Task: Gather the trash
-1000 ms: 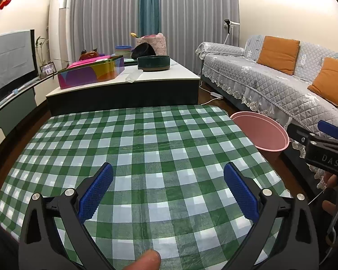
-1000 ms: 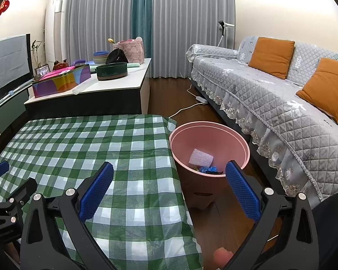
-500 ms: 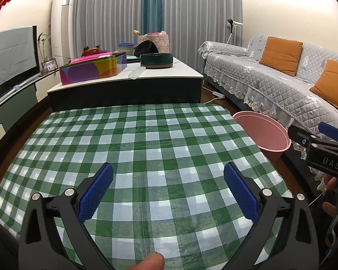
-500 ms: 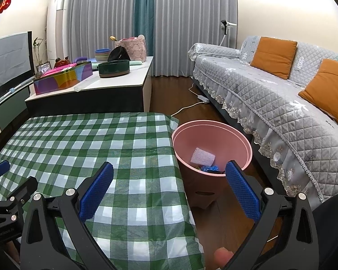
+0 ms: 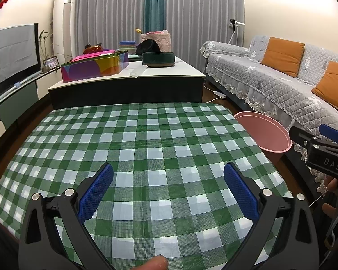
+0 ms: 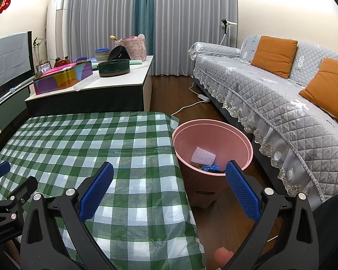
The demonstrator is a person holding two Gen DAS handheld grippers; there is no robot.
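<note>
**Table cleared, both grippers empty above the cloth**

We start with the largest thing in front of us, the low table under its green-and-white checked plastic cloth. In both wrist views its top shows no litter at all, from the far edge to the near edge and out to both side edges.

Next in size is the round pink plastic bin, which stands on the wooden floor just beside the table's right edge, near the far right corner. The trash we can see lies inside it: a white mesh foam sleeve against the inner wall and, lower down, a crumpled blue wrapper partly hidden behind a blue pad.

Our left gripper hangs over the near half of the cloth with its blue-padded fingers spread wide and nothing between them. Our right gripper sits over the near right corner, looking across the table's edge into the bin, equally wide apart and empty.

We judge that collecting is at or near its end, since what shows is already binned. The next move calls for a look round for stray pieces, perhaps on the floor beyond the cloth, which these views cover only partly; if none turns up, we simply pull both grippers clear.
</note>
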